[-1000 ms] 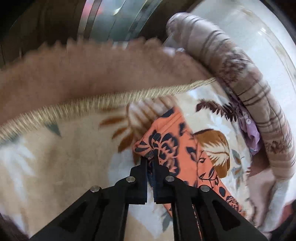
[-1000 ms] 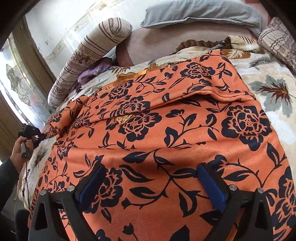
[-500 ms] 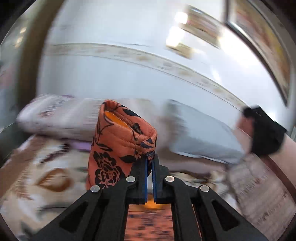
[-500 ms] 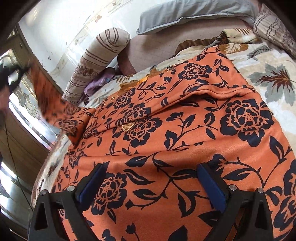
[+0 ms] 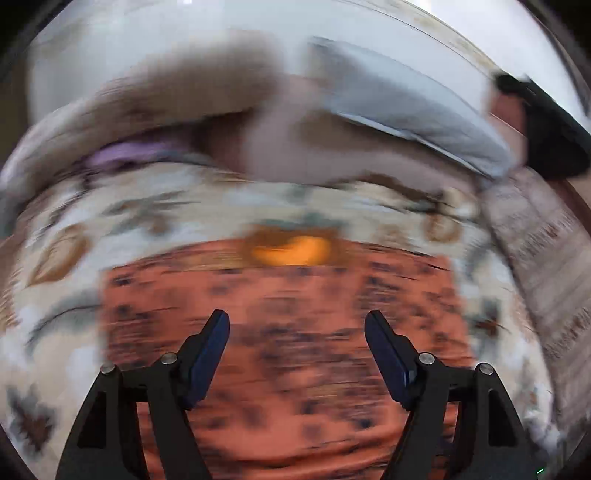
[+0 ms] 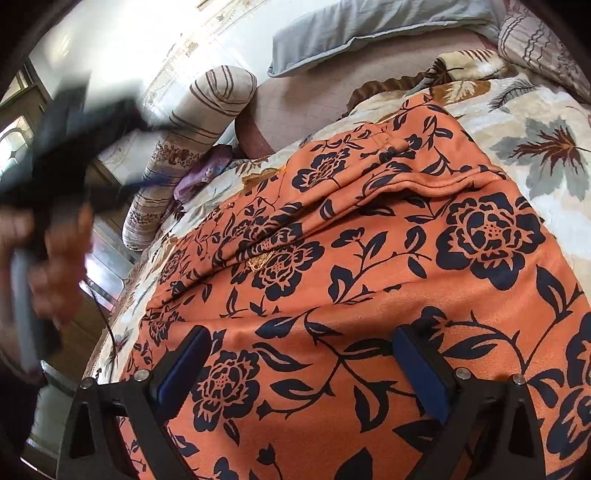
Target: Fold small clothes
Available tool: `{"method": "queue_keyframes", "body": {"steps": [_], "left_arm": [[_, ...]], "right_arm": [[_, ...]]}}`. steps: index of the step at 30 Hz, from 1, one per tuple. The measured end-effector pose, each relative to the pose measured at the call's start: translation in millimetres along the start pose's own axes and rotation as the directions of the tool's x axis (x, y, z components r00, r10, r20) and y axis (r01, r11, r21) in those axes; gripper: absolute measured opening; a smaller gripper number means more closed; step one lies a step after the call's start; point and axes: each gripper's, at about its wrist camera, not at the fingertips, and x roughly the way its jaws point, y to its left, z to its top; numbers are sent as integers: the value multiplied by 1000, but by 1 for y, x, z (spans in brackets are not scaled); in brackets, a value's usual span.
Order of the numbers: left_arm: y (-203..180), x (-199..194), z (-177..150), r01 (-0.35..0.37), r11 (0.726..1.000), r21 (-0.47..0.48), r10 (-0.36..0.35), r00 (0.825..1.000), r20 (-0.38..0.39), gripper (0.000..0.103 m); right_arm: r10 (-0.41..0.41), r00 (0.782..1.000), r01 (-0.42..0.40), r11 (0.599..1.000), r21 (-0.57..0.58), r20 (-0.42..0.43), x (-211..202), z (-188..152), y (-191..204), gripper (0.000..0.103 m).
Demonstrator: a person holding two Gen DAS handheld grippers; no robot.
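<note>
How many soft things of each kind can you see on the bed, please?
Orange floral garment: 1
Purple garment: 1
Striped bolster: 1
Grey pillow: 1
Patterned cushion: 1
Leaf-print cover: 1
Total: 6
</note>
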Motion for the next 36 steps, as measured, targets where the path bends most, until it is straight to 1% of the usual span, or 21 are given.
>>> {"method": "queue_keyframes", "body": {"steps": [2,5,7,9,12,13,14,15,17,18,21,22,23,24,25,26,30,31,32,34,36], "left_arm": [[53,-13,-14,-124,991,-47,126,991,39,77],[105,-9,-28,-220,969,-110,225,974,39,77],[125,2,-40,-241,960,-142,244,970,9,77],[139,13,-52,-231,957,-178,232,973,-13,77],[142,21,-63,-209,959,-193,209,978,-20,77],[141,27,-66,-206,961,-187,205,978,-22,77],[139,29,-69,-204,963,-179,203,979,-25,77],[137,32,-71,-203,965,-167,200,979,-31,77],[138,37,-77,-192,969,-158,188,981,-40,77],[139,40,-81,-182,970,-160,177,983,-43,77],[143,44,-86,-156,971,-179,151,988,-41,77],[144,44,-86,-150,971,-185,144,989,-41,77],[145,44,-85,-146,971,-187,141,989,-42,77],[145,44,-86,-144,972,-186,138,990,-41,78],[145,44,-87,-142,972,-187,137,990,-38,78],[144,44,-88,-141,972,-186,137,990,-32,78],[146,43,-87,-137,972,-193,133,991,-31,78],[145,43,-86,-141,971,-191,137,990,-33,78],[144,44,-86,-148,971,-185,144,989,-37,78],[143,45,-86,-153,971,-182,149,988,-38,78],[145,44,-86,-146,971,-187,142,989,-35,78]], "right_arm": [[30,1000,-31,997,75,8,-11,10,-7,100],[104,990,-123,965,230,91,-32,41,-23,100],[101,990,-124,956,266,99,-27,74,-28,100],[91,993,-111,947,301,81,-10,104,-38,100],[0,1000,-11,935,356,31,23,142,-59,99],[-33,999,28,930,366,8,35,152,-67,95],[-59,998,58,927,371,-9,43,157,-71,86],[-69,997,75,927,368,-29,52,163,-73,83],[-92,993,115,926,361,-80,65,166,-76,67],[-116,986,151,926,347,-119,75,167,-76,64],[-155,981,184,940,286,-121,82,172,-68,61],[-175,975,205,945,253,-135,86,175,-63,51],[-201,968,231,948,219,-153,89,177,-59,25],[-226,960,257,947,192,-167,93,178,-56,14],[-251,954,276,948,160,-161,92,181,-49,9],[-266,953,285,950,129,-146,88,182,-41,8],[-321,947,321,947,0,-10,48,183,-3,8],[-333,943,333,943,-16,-7,44,177,0,8],[-350,936,349,937,-19,-25,46,171,-2,8],[-398,912,399,917,-19,-97,63,153,-20,11],[-411,901,413,911,-11,-142,70,141,-36,24]]}}
